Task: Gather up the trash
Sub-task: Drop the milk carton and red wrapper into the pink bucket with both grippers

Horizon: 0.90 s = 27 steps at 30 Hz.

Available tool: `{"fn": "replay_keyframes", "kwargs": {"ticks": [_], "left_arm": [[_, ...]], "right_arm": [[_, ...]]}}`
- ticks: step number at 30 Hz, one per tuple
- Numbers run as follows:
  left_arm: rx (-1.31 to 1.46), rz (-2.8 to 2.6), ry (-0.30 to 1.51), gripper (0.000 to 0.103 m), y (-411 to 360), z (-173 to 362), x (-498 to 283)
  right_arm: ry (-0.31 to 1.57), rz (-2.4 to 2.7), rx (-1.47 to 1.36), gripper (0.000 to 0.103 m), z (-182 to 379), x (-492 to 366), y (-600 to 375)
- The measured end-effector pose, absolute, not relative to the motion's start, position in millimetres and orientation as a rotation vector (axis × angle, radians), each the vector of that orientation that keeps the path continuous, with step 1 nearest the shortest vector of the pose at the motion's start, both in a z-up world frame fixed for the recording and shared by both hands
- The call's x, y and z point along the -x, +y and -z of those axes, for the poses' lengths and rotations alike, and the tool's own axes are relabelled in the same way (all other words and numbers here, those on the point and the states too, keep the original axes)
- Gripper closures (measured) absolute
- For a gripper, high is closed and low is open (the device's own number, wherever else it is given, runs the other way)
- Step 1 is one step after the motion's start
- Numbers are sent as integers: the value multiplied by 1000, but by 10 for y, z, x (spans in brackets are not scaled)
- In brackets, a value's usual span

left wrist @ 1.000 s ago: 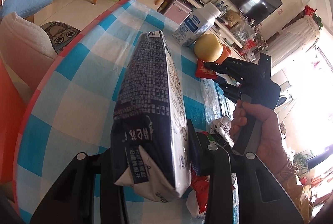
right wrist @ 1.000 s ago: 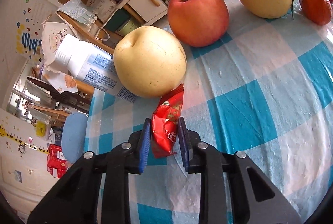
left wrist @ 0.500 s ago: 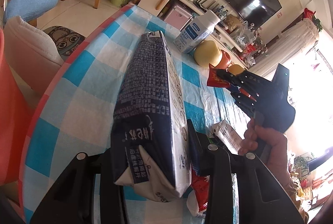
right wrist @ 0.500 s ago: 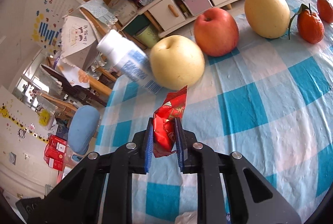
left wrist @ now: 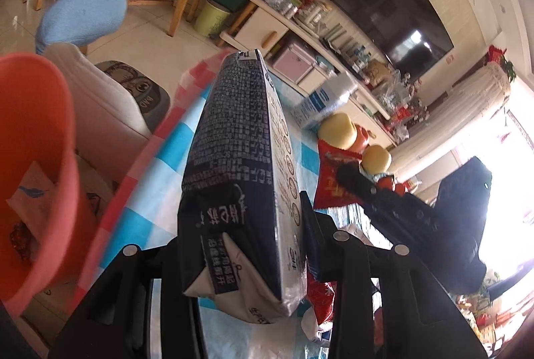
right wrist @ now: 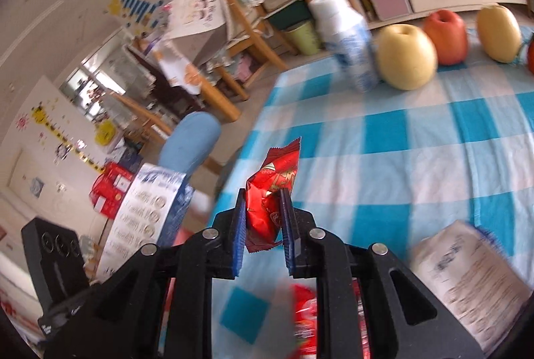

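- The left gripper (left wrist: 240, 245) has its jaws clamped on a flattened dark drink carton (left wrist: 240, 158), held off the checked desk (left wrist: 170, 142) and pointing toward twelve o'clock in the left wrist view.
- The right gripper (right wrist: 263, 225) has its jaws pinched on a crumpled red wrapper (right wrist: 270, 192), lifted clear of the blue-and-white cloth.
- Judged from this, both pieces of trash are in hand and the carry to the orange bin (left wrist: 36, 138), at nine o'clock of the left view, is under way; paper already lies inside it.
- The next move calls for bringing each load over the bin's rim before the jaws part.
- On the desk, at one o'clock of the right view: a white bottle (right wrist: 347, 38), two yellow pears and a red apple (right wrist: 445, 36).
- Around it, a cluttered living room: wooden chairs, a sideboard, a dark television (left wrist: 393, 8).
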<state>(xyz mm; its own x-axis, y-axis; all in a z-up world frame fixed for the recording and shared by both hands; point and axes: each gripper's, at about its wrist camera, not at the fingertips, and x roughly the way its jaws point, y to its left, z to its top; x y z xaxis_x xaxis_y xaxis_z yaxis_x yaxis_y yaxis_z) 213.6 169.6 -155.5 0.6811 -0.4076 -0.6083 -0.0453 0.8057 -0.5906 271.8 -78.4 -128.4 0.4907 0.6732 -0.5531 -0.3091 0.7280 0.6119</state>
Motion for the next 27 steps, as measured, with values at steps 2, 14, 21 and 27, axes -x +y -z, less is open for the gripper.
{"fn": "replay_keyframes", "kwargs": {"ticks": [2, 14, 21, 27], "left_arm": [[624, 170, 776, 64, 1876, 1486, -2054], [676, -264, 703, 64, 3117, 1461, -1689], [765, -394, 747, 49, 3635, 1620, -1619], [842, -450, 740, 29, 3787, 1733, -1578]], "right_arm": [[860, -682, -444, 83, 1181, -2631, -554], [848, -942, -203, 82, 803, -2121, 848], [912, -1000, -139, 78, 973, -1978, 1296], [896, -939, -120, 42, 1049, -1856, 1203]]}}
